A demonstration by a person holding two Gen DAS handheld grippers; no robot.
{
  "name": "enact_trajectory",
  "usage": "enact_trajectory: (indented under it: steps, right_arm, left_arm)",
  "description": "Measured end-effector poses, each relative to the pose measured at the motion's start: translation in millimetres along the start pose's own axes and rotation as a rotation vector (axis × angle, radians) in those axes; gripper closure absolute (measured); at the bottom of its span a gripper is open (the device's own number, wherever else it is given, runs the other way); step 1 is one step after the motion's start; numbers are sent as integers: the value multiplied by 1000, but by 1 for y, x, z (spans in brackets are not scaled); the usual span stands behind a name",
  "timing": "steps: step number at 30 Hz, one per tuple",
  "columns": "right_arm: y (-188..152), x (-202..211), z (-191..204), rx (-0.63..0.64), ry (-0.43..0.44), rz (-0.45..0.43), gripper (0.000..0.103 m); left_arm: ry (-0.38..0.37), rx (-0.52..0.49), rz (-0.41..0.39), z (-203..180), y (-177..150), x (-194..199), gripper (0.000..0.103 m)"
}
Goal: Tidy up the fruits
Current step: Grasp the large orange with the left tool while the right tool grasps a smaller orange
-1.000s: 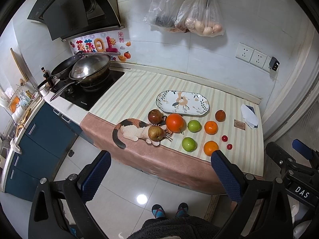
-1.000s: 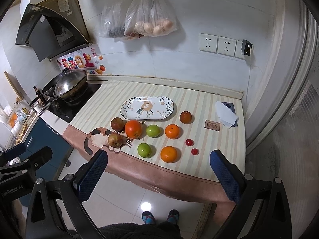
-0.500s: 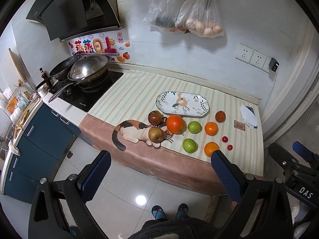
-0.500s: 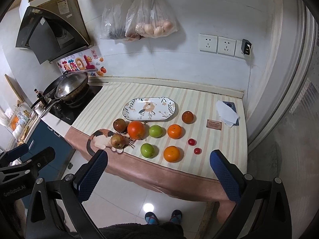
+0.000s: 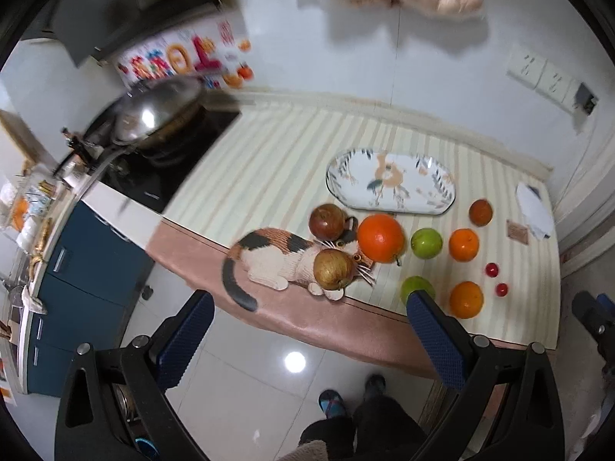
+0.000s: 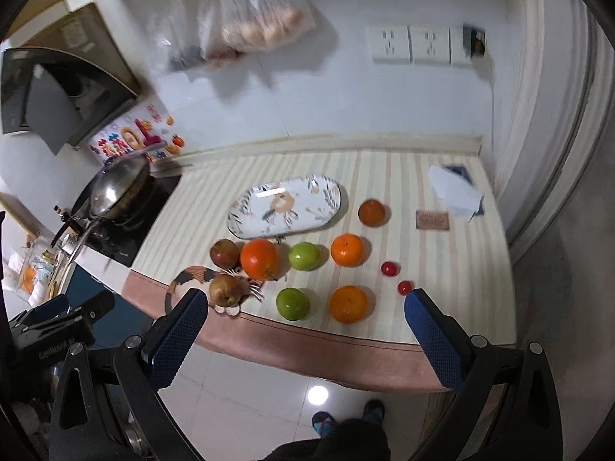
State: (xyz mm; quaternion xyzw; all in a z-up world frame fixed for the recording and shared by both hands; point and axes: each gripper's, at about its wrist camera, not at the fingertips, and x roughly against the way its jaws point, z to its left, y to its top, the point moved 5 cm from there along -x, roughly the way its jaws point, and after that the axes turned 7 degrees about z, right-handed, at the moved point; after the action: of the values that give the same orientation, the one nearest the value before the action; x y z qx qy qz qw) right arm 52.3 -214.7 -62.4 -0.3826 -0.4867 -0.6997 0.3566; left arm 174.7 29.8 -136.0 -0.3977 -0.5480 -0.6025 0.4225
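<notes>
Fruit sits loose on the striped cream bench [image 6: 384,176], none on the oval white floral plate [image 6: 286,207] at the back. Left tongs [image 5: 307,330] gape wide, blue-padded fingers [image 5: 188,330] well apart, holding nothing, hovering off the bench edge above the floor. Right tongs [image 6: 303,330] likewise spread wide and empty, also short of the bench edge. Just in front of the plate, a row: dark red apple [image 6: 225,252], big orange [image 6: 259,259] touching it, green apple [image 6: 305,256], smaller orange mandarin [image 6: 347,249]. Nearer row: yellow-red apple [image 6: 226,289] resting on the calico cat-shaped mat [image 5: 276,257], second green apple [image 6: 293,303], second orange mandarin [image 6: 348,304]. Dark orange round fruit [image 6: 371,212] sits alone just right of the plate. Two small red cherry tomatoes [image 6: 389,268] lie to the right of the mandarins, slightly apart from each other. In the left wrist view the right finger pad covers part of the near green apple. Brown card [image 6: 432,219] and white folded paper [image 6: 455,194] lie at the right end. Steel wok [image 6: 115,188] sits on the black stove at left; plastic bags [image 6: 253,19] hang on the tiled wall, blurred.
</notes>
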Motion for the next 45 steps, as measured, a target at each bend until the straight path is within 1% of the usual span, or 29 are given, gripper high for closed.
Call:
enact_trajectory:
  steps: [2,5,8,9,11,15,18,21,23,25,26,27,28,29,32,34,36,37,38,39,40,42,45]
  right_arm:
    - [7,-30,-8,-24,-3,48,0]
    - [21,-74,-22,-56,-5,109,0]
    - [34,-120,-36,-76,2,167,0]
    - [39,-138,-42,-82,1,200,0]
    - [47,-168,-50,-97,16,252,0]
    - [61,-221,-67,-106,12,318,1]
    - [69,-250,-74,-122,25,365,1]
    - [73,-271,-76,-126,28,403,1]
    - [73,-281,-75,-133,35,429,1]
    - [75,-292,-74,-138,38,449,1]
    - [78,-297,-75,-138,37,455,2]
    - [79,-302,-74,-136,35,461,2]
    - [81,-305,-75,-137,34,464,2]
    - [82,-310,-75,-138,33,469,2]
    - [83,-326,-75,-153,38,490,6]
    - [82,-334,-74,-164,50,508,10]
    - [80,-342,-71,-165,64,522,21]
    - [79,-345,-70,-164,63,527,25]
    - [78,-348,-70,-162,55,530,28]
    - [78,-352,-70,-159,44,532,34]
    - [77,-353,-70,-157,37,527,37]
    - [77,-353,-71,-156,41,510,37]
    - [77,-349,-73,-142,18,491,37]
  left_arm:
    - [-24,2,63,-5,13,-27,0]
    - [-87,29,174,-15,34,-73,1]
    - [-143,74,282,-29,55,-118,2]
    - [-173,101,329,-35,63,-137,2]
    - [-195,122,375,-44,73,-160,3]
    - [-206,126,464,-67,85,-209,3]
    - [-212,129,526,-77,86,-237,3]
    - [-210,131,566,-84,84,-257,3]
    - [-221,133,583,-87,83,-266,3]
    - [-216,132,586,-90,84,-272,3]
    - [-219,131,586,-91,83,-275,7]
    - [-223,130,589,-92,83,-278,16]
    - [-221,129,591,-93,83,-280,21]
    - [-209,124,592,-93,83,-282,24]
    - [-197,112,557,-95,82,-282,25]
    - [-190,108,538,-95,82,-280,25]
    - [-176,96,522,-96,81,-276,26]
    - [-172,89,517,-95,80,-274,26]
    - [-163,78,511,-98,78,-272,26]
    - [-156,73,504,-100,78,-271,26]
    - [-151,68,498,-102,77,-270,26]
    - [-139,57,482,-108,77,-270,27]
    - [-126,42,465,-110,74,-262,27]
